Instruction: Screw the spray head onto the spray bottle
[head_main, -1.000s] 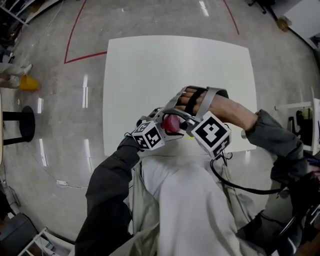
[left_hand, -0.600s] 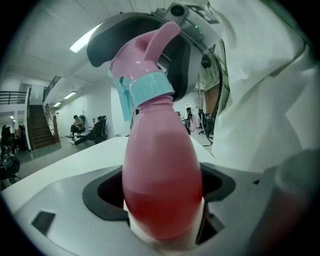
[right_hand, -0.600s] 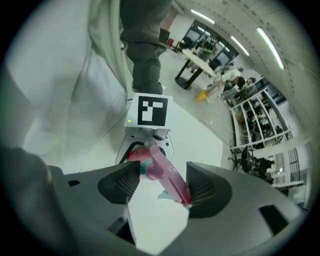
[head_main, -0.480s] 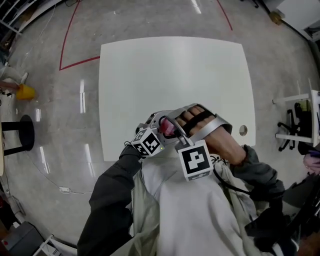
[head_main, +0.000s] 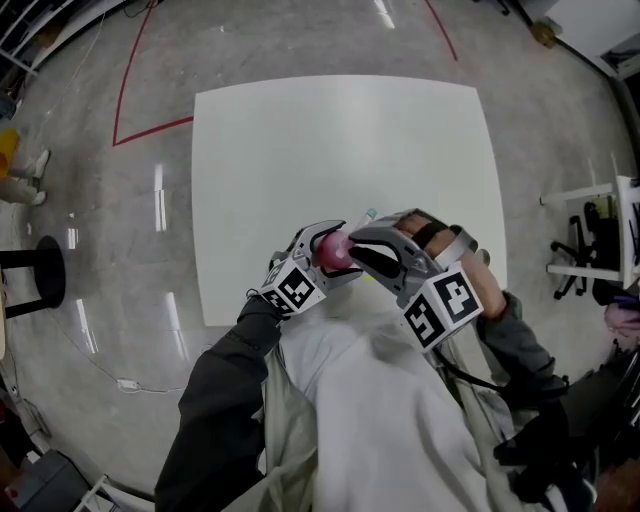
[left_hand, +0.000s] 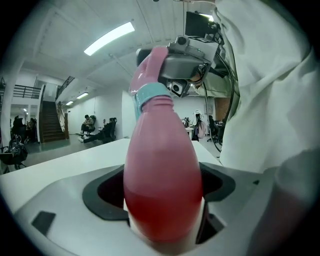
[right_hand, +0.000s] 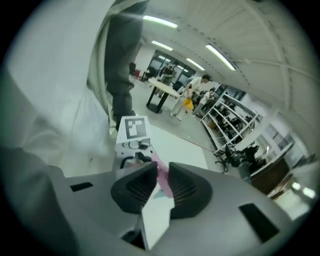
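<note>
The left gripper (left_hand: 162, 192) clamps the pink bottle (left_hand: 162, 160) by its body. On the bottle's neck the spray head (left_hand: 150, 72) is already seated; how tight, I cannot tell, so twisting probably remains. The right gripper (right_hand: 160, 182), whose jaws have just been closing, pinches that head above the bottle. Beyond the bottle lies the white table (head_main: 340, 140).

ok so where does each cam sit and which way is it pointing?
Head view: on the person's head, looking steeply down at the white table; both sleeves, the torso, left claw and right claw show.
Left gripper view: on the left claw, looking along its jaws up the pink spray bottle clamped there; jacket at right.
Right gripper view: on the right claw, facing the left claw; its jaws have just been closing, spray head between them; jacket at left.
Shared: each gripper view shows the other claw.
</note>
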